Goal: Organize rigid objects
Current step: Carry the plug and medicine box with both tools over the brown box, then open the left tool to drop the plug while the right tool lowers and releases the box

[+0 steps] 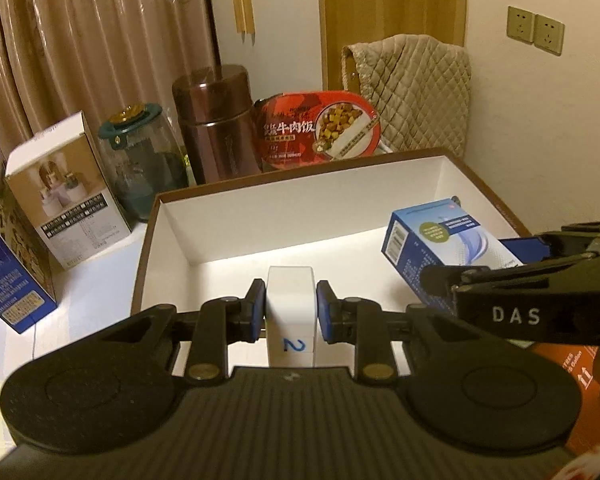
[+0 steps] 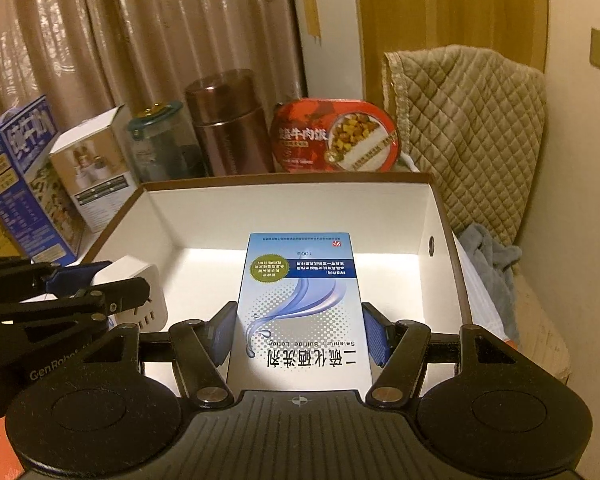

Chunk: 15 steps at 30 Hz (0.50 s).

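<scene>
Dim warm light, bright glare on box floor (image 1: 300,256), fisheye-dark corners

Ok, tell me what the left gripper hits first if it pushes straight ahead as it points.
Probably the white inner far wall of the brown-rimmed cardboard box. The left gripper, shut on a white plug adapter marked 2, points across the box's bare floor; depth is uncertain.

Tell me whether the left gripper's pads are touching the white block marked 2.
Touching. In the left wrist view both blue pads of the left gripper press flat against the sides of the white block, with no gap on either side.
</scene>
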### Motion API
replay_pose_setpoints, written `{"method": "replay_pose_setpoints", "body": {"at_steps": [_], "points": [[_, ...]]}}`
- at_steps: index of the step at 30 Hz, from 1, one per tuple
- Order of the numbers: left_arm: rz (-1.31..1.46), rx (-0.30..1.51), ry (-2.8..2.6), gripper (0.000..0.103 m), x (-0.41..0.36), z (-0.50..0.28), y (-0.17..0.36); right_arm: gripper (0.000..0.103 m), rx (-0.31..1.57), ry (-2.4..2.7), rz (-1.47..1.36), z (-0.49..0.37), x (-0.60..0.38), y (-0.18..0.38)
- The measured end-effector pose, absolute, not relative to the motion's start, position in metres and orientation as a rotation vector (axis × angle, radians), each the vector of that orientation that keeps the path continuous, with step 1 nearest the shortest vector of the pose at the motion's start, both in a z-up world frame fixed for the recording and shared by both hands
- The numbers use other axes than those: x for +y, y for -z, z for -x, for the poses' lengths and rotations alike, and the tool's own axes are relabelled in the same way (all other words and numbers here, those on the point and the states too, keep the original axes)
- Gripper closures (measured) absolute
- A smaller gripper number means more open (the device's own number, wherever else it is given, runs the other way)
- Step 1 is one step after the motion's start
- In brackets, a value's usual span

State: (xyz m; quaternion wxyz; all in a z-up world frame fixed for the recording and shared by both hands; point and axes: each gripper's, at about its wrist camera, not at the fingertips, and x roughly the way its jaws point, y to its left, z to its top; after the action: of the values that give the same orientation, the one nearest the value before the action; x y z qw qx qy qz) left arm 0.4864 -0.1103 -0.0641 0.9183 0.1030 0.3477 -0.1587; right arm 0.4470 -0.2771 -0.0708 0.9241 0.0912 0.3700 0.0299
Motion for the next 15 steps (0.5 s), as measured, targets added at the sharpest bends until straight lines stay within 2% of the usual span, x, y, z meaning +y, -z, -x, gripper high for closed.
{"method": "replay_pose_setpoints", "body": {"at_steps": [15], "points": [[-0.181,0.813,0.317,0.08,-0.112,-0.509,0.099,0.042,0.855,-0.026,-0.222,-0.464,-0.278,0.102]]}}
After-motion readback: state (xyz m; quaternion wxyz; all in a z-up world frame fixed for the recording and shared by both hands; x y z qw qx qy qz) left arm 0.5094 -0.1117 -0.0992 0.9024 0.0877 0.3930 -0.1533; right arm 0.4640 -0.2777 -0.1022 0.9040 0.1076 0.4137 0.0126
